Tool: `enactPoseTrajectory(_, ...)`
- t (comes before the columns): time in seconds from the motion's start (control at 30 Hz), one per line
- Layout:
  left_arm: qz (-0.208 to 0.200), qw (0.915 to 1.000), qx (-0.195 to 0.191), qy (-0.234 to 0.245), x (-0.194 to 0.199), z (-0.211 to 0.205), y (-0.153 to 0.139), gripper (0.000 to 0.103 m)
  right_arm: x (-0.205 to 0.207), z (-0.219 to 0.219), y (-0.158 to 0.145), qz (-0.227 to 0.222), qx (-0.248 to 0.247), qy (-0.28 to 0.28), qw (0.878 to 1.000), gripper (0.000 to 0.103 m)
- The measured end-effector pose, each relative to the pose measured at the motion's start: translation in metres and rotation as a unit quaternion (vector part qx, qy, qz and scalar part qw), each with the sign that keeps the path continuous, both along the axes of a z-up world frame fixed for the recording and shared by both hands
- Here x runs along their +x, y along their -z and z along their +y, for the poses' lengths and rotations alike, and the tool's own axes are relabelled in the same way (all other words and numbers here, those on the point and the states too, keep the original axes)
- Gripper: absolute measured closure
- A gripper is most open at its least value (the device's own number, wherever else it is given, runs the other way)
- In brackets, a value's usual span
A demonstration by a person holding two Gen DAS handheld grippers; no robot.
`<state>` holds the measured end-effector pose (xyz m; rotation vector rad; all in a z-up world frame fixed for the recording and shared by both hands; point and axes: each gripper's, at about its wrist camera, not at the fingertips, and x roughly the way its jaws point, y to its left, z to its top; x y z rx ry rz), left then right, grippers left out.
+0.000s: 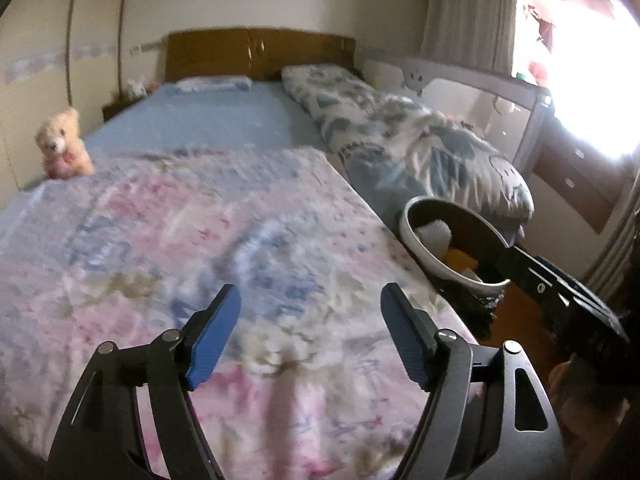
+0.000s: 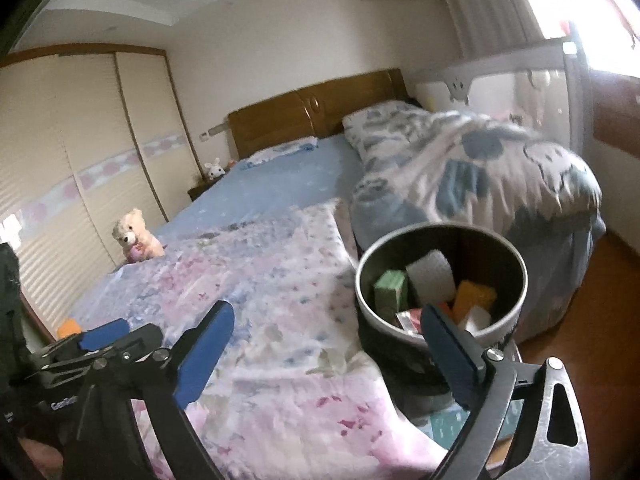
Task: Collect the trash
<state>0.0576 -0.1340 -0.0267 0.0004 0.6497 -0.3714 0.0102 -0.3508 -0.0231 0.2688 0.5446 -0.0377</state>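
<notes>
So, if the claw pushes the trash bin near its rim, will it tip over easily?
Probably yes. The trash bin looks tall with thin walls, so likely light. It holds only a few sponge-like blocks at the bottom, adding little weight. It stands close beside the bed, which might stop it on that side.

Both wrist cameras look from the foot of the bed (image 1: 192, 128) toward the headboard (image 1: 260, 54) at 12 o'clock, close above the pink floral cover (image 2: 280, 300). The right view sits nearer the bin (image 2: 500, 332) at 2 o'clock. Both share bed, teddy bear (image 1: 64, 144) and bin.
</notes>
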Motion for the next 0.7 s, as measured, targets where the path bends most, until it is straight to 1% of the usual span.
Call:
enactPoseTrajectory(0.1,-0.031,0.9994,-0.003,-0.015,-0.01,0.009,-0.01,0.02,-0.001,0.006,-0.012,-0.026,-0.017,-0.003,1.0,0.003)
enactPoseTrajectory(0.17,-0.055,0.998,-0.007,-0.03,-0.014,0.018,-0.018,0.012,-0.003,0.01,-0.022,-0.053,-0.028,-0.008,0.998,0.002)
enactPoseTrajectory(0.2,-0.065,0.9972,-0.011,-0.035,-0.016,0.021,-0.021,0.011,-0.005,0.013,-0.028,-0.068,-0.037,-0.01,0.997,0.001)
enactPoseTrajectory(0.23,-0.081,0.9956,-0.016,-0.045,-0.019,0.025,-0.026,0.008,-0.006,0.015,-0.033,-0.085,-0.048,-0.012,0.995,0.0)
enactPoseTrajectory(0.27,-0.095,0.9938,-0.017,-0.055,-0.022,0.029,-0.029,0.001,-0.007,0.018,-0.038,-0.104,-0.063,-0.009,0.993,0.0)
enactPoseTrajectory(0.3,-0.109,0.9917,-0.015,-0.066,-0.024,0.032,-0.031,0.0,-0.008,0.022,-0.04,-0.118,-0.078,-0.006,0.99,0.0)
enactPoseTrajectory(0.33,-0.128,0.9883,-0.007,-0.082,-0.026,0.033,-0.033,0.0,-0.006,0.024,-0.04,-0.121,-0.087,-0.005,0.989,0.0)
enactPoseTrajectory(0.4,-0.145,0.9844,0.014,-0.098,-0.027,0.032,-0.033,0.0,0.002,0.028,-0.035,-0.112,-0.095,-0.004,0.989,0.0)
enactPoseTrajectory(0.43,-0.147,0.9833,0.028,-0.104,-0.026,0.031,-0.031,0.0,0.004,0.028,-0.032,-0.109,-0.093,-0.006,0.99,0.0)
enactPoseTrajectory(0.5,-0.145,0.9824,0.044,-0.109,-0.023,0.031,-0.026,0.0,0.008,0.031,-0.025,-0.108,-0.093,-0.008,0.99,0.0)
enactPoseTrajectory(0.6,-0.145,0.9811,0.054,-0.117,-0.021,0.032,-0.019,0.0,0.012,0.038,-0.013,-0.102,-0.103,-0.012,0.989,0.0)
enactPoseTrajectory(0.7,-0.14,0.9811,0.063,-0.118,-0.018,0.03,-0.013,0.0,0.014,0.04,-0.003,-0.092,-0.098,-0.018,0.991,0.0)
